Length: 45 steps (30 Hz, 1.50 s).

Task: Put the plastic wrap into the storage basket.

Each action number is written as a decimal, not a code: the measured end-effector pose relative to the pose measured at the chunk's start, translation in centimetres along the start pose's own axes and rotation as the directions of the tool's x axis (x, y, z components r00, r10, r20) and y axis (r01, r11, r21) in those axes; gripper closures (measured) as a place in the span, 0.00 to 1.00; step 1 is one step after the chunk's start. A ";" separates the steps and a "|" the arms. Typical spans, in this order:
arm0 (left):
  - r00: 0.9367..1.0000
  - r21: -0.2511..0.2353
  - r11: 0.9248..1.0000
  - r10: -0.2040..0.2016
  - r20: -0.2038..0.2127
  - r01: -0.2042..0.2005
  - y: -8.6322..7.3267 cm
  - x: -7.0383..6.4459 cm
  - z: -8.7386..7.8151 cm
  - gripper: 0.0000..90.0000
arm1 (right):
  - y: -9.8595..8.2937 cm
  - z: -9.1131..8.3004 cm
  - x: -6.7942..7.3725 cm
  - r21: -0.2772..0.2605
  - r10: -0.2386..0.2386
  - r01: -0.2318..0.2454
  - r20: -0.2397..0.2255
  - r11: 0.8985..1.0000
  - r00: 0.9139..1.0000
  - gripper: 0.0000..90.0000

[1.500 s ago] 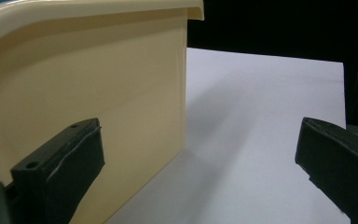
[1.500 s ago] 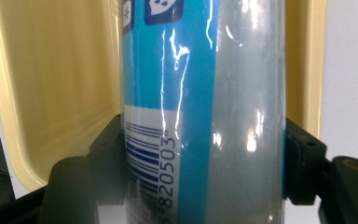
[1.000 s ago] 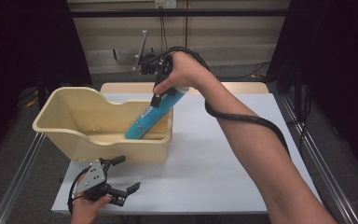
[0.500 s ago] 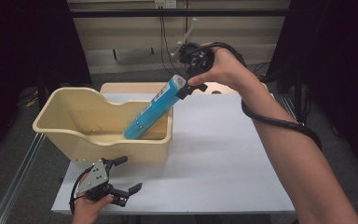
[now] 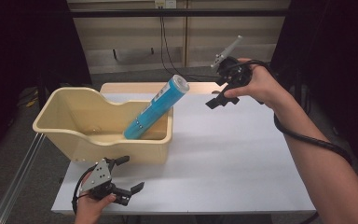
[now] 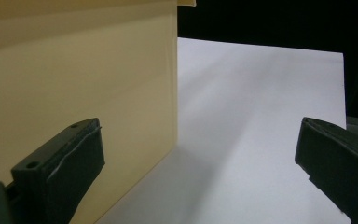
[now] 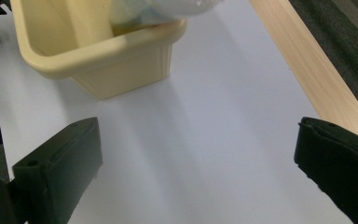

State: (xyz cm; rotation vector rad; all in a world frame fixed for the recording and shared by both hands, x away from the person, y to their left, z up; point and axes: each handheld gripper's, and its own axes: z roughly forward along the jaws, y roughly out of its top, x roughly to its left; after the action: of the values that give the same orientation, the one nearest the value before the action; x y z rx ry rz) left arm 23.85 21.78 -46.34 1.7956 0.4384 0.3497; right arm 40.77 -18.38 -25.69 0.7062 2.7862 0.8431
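A blue canister (image 5: 156,107) with a white cap leans in the cream tub (image 5: 102,135), bottom inside and top sticking out over the right rim. My right gripper (image 5: 218,91) hangs open above the table, to the right of the canister and apart from it. In the right gripper view its jaws (image 7: 196,172) stand wide over the white table, with the tub (image 7: 121,60) and the blurred cap (image 7: 182,7) ahead. Near the front left edge my left gripper (image 5: 131,173) is open, empty, just in front of the tub. The tub wall (image 6: 74,84) is close by in the left gripper view.
The white table top (image 5: 233,154) stretches right of the tub. A wooden strip (image 7: 317,65) runs along the table's far edge. A black cable (image 5: 307,140) trails along the person's right forearm. Dark floor and a metal rail (image 5: 23,177) lie to the left.
My right gripper has let go of the blue canister and drawn away to the right and up. The canister now leans in the tub by itself. The left gripper has stayed put.
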 end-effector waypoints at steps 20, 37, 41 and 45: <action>1.000 0.008 1.000 0.000 0.002 0.000 0.0 0.0 0.3 0.01 | -8.6 0.8 1.0 -0.164 0.016 -0.015 0.004 0.986 1.000 0.00; 1.000 0.012 1.000 0.001 0.007 -0.001 0.1 -0.1 0.5 0.01 | -17.3 2.0 2.5 -0.345 0.111 -0.104 0.001 0.933 0.994 0.00; 1.000 0.012 1.000 0.000 0.006 0.000 0.0 -0.2 0.6 0.01 | -19.3 2.1 3.2 -0.398 0.130 -0.117 0.005 0.910 0.992 0.00; 1.000 0.012 1.000 0.000 0.004 0.000 0.0 -0.2 0.6 0.01 | -21.4 2.2 4.0 -0.454 0.157 -0.134 0.013 0.881 0.988 0.00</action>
State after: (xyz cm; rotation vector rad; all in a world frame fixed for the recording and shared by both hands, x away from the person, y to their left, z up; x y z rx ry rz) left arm 23.96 21.21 -46.44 1.8079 0.4389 0.3442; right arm 29.42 -31.08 -39.43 0.8368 2.3709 1.4176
